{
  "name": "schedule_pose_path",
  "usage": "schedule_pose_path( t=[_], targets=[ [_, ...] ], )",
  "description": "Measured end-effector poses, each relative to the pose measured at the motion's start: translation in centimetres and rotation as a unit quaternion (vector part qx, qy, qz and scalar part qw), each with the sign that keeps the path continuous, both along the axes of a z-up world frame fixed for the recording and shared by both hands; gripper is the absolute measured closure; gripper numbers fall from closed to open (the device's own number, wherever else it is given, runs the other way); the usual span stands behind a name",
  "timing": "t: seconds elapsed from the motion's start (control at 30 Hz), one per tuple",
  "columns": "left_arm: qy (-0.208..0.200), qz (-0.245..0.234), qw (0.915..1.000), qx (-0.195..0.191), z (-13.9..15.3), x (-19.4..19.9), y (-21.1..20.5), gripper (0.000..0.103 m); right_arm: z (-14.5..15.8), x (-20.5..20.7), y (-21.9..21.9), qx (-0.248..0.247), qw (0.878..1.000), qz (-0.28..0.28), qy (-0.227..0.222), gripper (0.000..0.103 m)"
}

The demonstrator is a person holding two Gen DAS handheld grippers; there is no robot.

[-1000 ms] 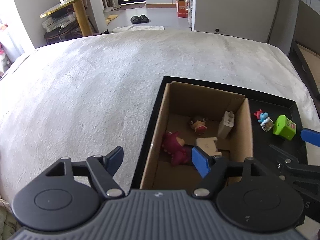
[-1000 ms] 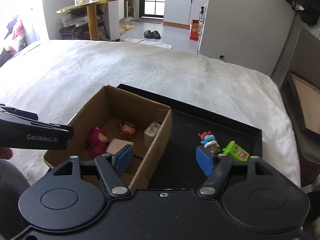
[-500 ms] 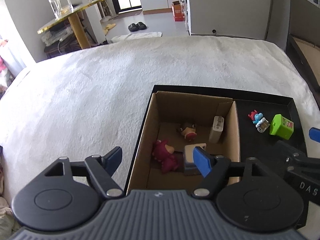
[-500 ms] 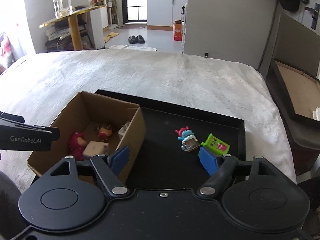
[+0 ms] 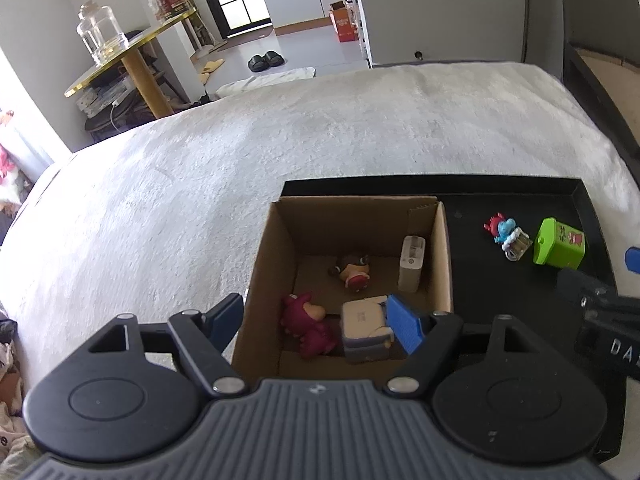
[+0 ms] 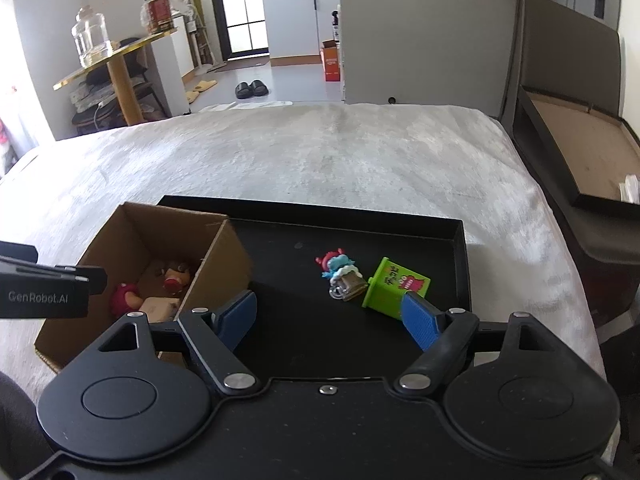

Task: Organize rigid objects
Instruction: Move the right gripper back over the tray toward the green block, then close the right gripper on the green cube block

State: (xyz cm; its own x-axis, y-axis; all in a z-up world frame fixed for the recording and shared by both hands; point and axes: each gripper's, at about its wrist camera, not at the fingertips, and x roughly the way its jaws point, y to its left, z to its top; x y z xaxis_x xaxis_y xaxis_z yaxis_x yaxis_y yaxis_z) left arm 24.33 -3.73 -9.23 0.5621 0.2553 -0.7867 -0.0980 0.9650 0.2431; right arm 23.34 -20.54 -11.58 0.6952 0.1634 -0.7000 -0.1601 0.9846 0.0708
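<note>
An open cardboard box [image 5: 444,248] [image 6: 224,264] stands at the left end of a black tray [image 6: 460,248] [image 5: 584,208] on a white bed. Inside the box lie a red plush toy [image 5: 304,322], a small figure [image 5: 352,270], a white charger [image 5: 412,264] and a pale block [image 5: 364,326]. On the tray lie a blue-red keychain figure [image 6: 340,272] [image 5: 506,234] and a green box [image 6: 394,286] [image 5: 560,244]. My left gripper [image 5: 316,320] is open and empty above the box's near end. My right gripper [image 6: 332,316] is open and empty just short of the keychain and green box.
The white bed cover [image 5: 200,200] spreads around the tray. A dark headboard and frame [image 6: 580,152] stand at the right. A gold side table with a glass jar [image 6: 92,40] stands beyond the bed at the far left.
Both grippers have pulled back and risen, so the box and tray look smaller and further off. The right gripper has turned towards the keychain and green box. Both stay open.
</note>
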Motion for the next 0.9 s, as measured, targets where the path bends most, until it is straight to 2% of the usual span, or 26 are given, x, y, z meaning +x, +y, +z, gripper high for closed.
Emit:
schedule_pose_path(
  t=[0.37,0.67,0.73,0.83,0.9],
  targets=[
    [0.004,-0.030,0.9987,0.040,-0.8,2.1,-3.2,0.025,-2.4,2.0,-2.7,0.043,0.998,-0.031,0.021,0.022],
    [0.013,-0.062,0.9966,0.052,-2.0,4.0,-5.5,0.024,-4.9,4.1,-4.5,0.068,0.995,-0.060,0.037,0.022],
    [0.009,-0.057,0.9965,0.061,-2.2,4.3,-5.5,0.019,-5.4,4.6,-4.8,0.074,0.994,-0.064,0.038,0.022],
    [0.012,-0.053,0.9971,0.053,-2.2,5.1,-5.4,0.009,-6.2,5.4,-5.1,0.081,0.993,-0.073,0.034,0.022],
    [0.013,-0.045,0.9969,0.063,-2.3,5.6,-5.4,0.006,-6.7,5.7,-5.2,0.085,0.993,-0.075,0.032,0.022]
  ],
)
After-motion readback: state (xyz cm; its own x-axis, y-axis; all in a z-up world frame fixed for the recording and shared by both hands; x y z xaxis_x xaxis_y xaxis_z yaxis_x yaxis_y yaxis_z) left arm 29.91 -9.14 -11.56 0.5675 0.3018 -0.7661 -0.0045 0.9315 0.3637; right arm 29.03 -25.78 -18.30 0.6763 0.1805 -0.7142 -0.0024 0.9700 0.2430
